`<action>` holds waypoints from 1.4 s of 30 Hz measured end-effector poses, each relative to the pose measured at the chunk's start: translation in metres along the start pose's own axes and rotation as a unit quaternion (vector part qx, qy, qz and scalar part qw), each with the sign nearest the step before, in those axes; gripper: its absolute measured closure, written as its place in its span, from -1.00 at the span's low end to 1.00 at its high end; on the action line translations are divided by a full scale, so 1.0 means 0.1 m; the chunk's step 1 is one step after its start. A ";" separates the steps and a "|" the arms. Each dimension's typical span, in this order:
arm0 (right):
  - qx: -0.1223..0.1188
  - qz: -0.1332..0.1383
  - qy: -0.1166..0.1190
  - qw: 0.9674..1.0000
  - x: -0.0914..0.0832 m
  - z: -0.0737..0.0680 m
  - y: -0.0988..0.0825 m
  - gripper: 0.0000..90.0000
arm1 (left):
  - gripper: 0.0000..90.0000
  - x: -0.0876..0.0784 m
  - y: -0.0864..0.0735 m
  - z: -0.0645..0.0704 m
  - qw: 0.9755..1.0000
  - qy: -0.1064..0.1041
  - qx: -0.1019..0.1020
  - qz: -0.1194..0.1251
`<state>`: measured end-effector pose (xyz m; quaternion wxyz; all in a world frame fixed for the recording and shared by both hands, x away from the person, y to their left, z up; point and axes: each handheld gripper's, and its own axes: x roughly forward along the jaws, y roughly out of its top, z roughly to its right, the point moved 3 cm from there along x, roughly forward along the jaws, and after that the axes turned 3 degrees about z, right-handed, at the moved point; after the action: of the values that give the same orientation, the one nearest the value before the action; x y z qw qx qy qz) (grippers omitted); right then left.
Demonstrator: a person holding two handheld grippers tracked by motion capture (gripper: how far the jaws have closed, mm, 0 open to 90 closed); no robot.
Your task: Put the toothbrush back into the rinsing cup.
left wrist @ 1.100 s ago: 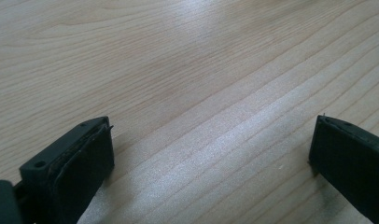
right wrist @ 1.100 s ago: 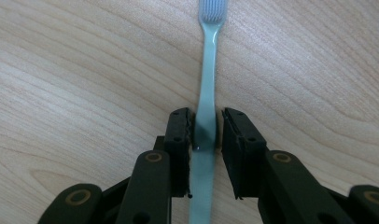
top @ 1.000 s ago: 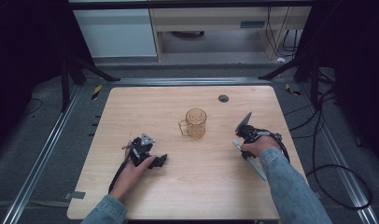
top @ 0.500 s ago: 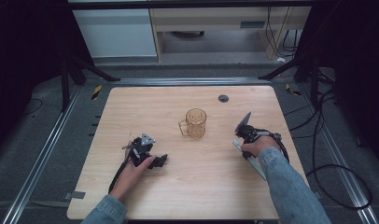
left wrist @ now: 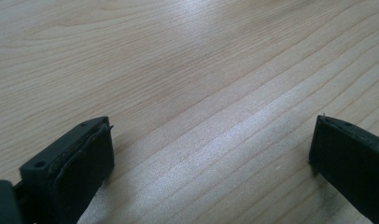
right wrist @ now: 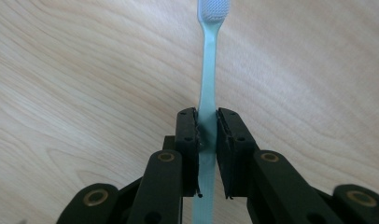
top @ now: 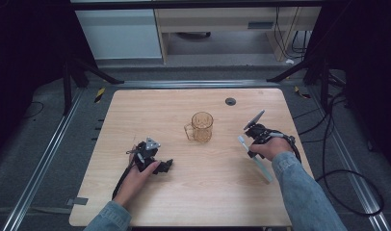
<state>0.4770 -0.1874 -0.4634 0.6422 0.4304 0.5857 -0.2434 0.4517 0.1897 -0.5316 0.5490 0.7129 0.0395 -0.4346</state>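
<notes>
Right gripper [right wrist: 207,135] has just closed on toothbrush [right wrist: 207,100], grasp step done; next lift it toward cup [top: 202,127]. Left gripper [left wrist: 211,154] wide, empty on table [top: 150,106].

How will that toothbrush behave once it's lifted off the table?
Probably light: the toothbrush is a slim plastic strip. It may pivot or droop, since the right gripper pinches only the narrow handle, mid-length. Its smooth handle could slip between the pads.
</notes>
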 end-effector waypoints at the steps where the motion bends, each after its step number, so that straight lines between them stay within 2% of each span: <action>1: -0.002 0.006 0.000 1.000 -0.03 -0.01 0.01 0.76 | -1.00 0.00 0.00 0.00 1.000 0.000 0.000 0.000; 2: -0.003 0.020 0.001 1.000 -0.08 -0.03 0.04 0.76 | -1.00 0.00 0.00 0.00 1.000 0.000 0.000 0.000; 4: -0.005 0.032 0.002 0.999 -0.15 -0.06 0.07 0.76 | -1.00 0.00 0.00 0.00 1.000 0.000 0.002 0.000; 8: -0.026 0.067 -0.004 0.997 -0.26 -0.14 0.16 0.76 | -1.00 0.00 0.00 0.00 1.000 0.000 0.002 0.000; 15: -0.058 0.102 -0.008 0.993 -0.28 -0.29 0.25 0.76 | -1.00 0.00 0.00 0.00 1.000 -0.001 0.004 -0.001; 19: -0.068 0.110 -0.003 0.992 -0.28 -0.35 0.27 0.76 | -1.00 0.00 0.00 0.00 1.000 -0.001 0.004 -0.001; 20: -0.077 0.118 0.000 0.990 -0.30 -0.40 0.27 0.76 | -1.00 0.00 0.00 0.00 1.000 0.000 0.002 0.000; 22: -0.078 0.120 0.001 0.990 -0.30 -0.42 0.28 0.76 | -1.00 0.00 0.00 0.00 1.000 -0.001 0.004 -0.001; 23: -0.087 0.127 0.003 0.988 -0.31 -0.47 0.28 0.76 | -1.00 0.00 0.00 0.00 1.000 -0.001 0.004 -0.001; 33: -0.117 0.134 0.015 0.984 -0.33 -0.71 0.34 0.76 | -1.00 0.00 0.00 0.00 1.000 -0.001 0.004 -0.001; 35: -0.129 0.140 0.018 0.982 -0.33 -0.79 0.36 0.76 | -1.00 0.00 0.00 0.00 1.000 -0.001 0.003 0.000; 42: -0.155 0.151 0.029 0.976 -0.31 -0.95 0.41 0.76 | -1.00 0.00 0.00 0.00 1.000 -0.001 0.004 -0.001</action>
<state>0.4526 -0.0925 -0.4174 0.7132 0.4162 0.5628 -0.0370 0.4517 0.1898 -0.5315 0.5459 0.7146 0.0382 -0.4358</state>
